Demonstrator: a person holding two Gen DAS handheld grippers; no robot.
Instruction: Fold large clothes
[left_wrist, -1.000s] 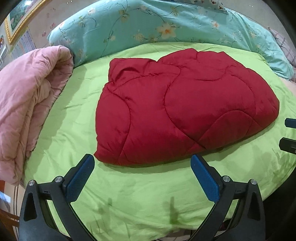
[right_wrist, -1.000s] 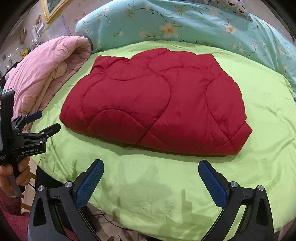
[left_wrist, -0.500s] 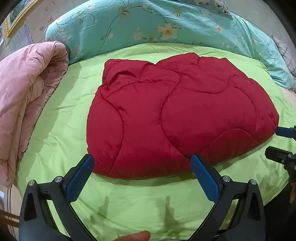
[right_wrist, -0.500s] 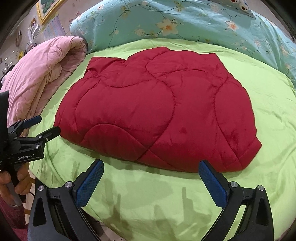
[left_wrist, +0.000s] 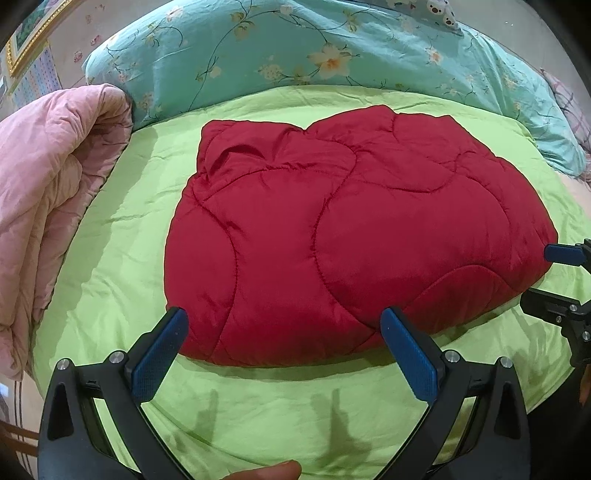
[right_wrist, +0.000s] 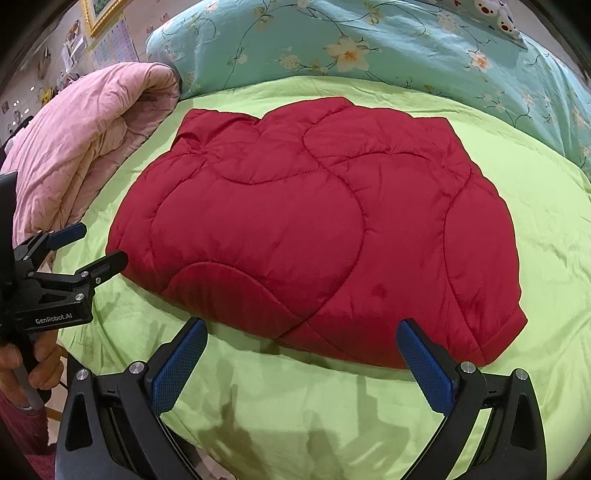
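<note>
Both claws held wide apart, nothing gripped, at the near edge of the folded jacket.

The left gripper (left_wrist: 282, 338) was seen with its blue-padded fingers spread, empty, their tips at the near hem of the padded, quilted red jacket (left_wrist: 343, 236); the right gripper (right_wrist: 301, 341) was likewise parted and empty at the same hem, nearer the right corner. The jacket was laid flat, already folded into a compact slab, on the lime-green bed sheet (right_wrist: 546, 229) — a rolled pink quilt (left_wrist: 48, 192) to its left, a floral turquoise duvet (right_wrist: 369, 44) behind. A further fold was judged likely: the near edge would best be pinched through all layers at two well-spaced points and lifted evenly — slippery padding may slide apart otherwise.
</note>
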